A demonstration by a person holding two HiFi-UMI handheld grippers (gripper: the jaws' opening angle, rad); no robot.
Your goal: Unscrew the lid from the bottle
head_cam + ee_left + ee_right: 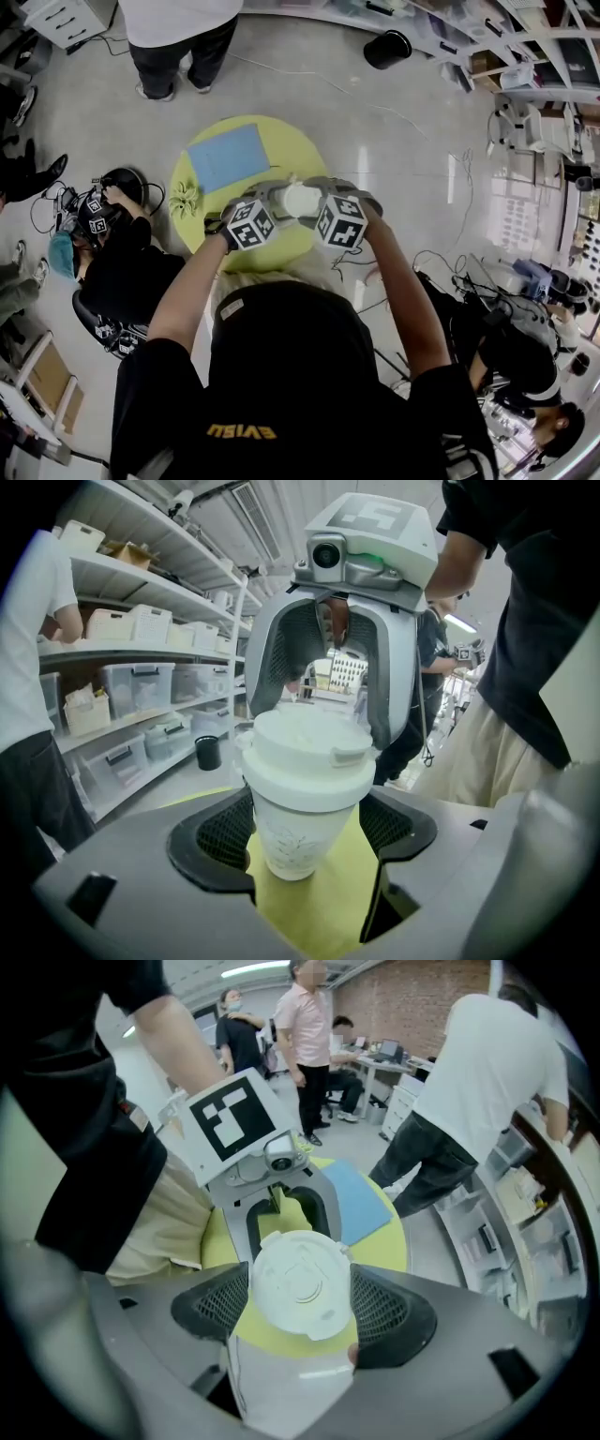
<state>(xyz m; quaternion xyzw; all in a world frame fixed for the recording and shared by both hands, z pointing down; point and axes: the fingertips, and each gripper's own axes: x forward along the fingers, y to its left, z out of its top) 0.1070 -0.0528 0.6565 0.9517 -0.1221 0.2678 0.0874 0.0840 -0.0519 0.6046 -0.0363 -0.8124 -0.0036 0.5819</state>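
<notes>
A white bottle (295, 832), shaped like a cup, carries a white lid (307, 752). It is held above the round yellow table (281, 141). My left gripper (305, 836) is shut on the bottle's body below the lid, one mesh pad on each side. My right gripper (302, 1299) comes down from above and is shut on the lid (302, 1283), its pads against the rim. In the head view the bottle (302, 200) shows between the left gripper (281, 199) and the right gripper (323, 192).
A blue sheet (228, 157) and a small yellow-green crumpled thing (183, 199) lie on the table. A person (178, 37) stands beyond it, near a black bin (387, 49). Seated people are at left (112, 234) and right (511, 347). Shelves with boxes (141, 682) line the wall.
</notes>
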